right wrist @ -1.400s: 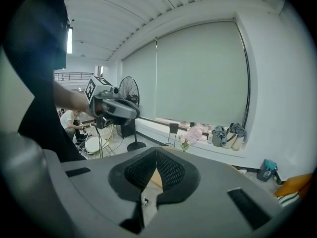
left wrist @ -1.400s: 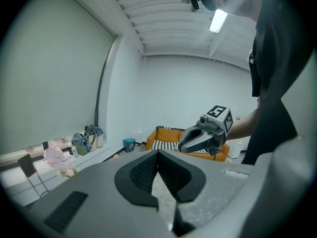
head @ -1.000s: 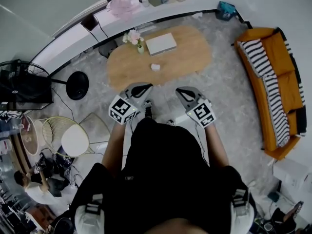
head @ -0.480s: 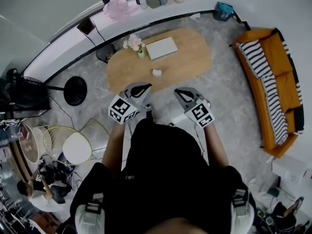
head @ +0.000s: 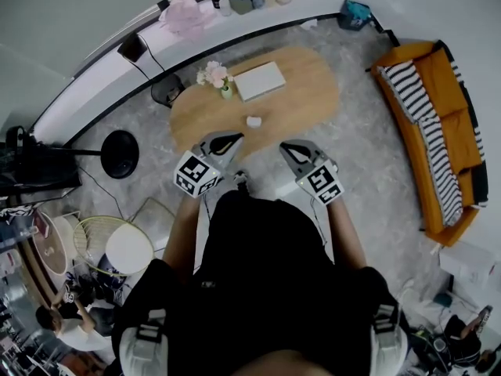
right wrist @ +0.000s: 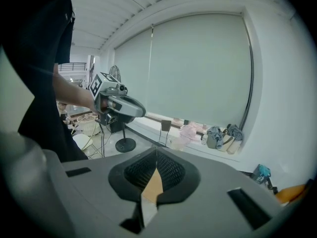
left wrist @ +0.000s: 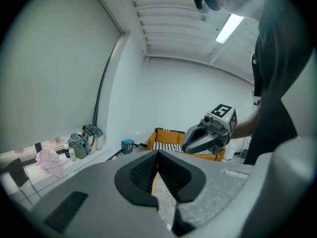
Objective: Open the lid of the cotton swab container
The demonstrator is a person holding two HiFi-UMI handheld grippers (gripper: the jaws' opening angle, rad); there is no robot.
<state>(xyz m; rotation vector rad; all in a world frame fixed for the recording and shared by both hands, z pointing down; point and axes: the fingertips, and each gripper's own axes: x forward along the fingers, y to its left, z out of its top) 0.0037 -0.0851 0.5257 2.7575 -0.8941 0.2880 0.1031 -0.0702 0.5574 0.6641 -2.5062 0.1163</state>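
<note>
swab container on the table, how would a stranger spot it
Find the oval wooden table. On it are a flower vase, a flat pale box and, toward its near edge, the container. It is the smallest: white, standing alone.

Table (head: 313, 92) stands ahead on the floor. Container (head: 254, 121) on it, alone, close to near edge, about mid-length. Vase (head: 225, 84) toward far left edge; flat box (head: 261, 80) just right of vase. Left claw (head: 229, 138) and right claw (head: 290, 147) side by side at near edge. Sofa (head: 438, 124) well right of table. Ledge (head: 102, 70) behind table, along wall.
</note>
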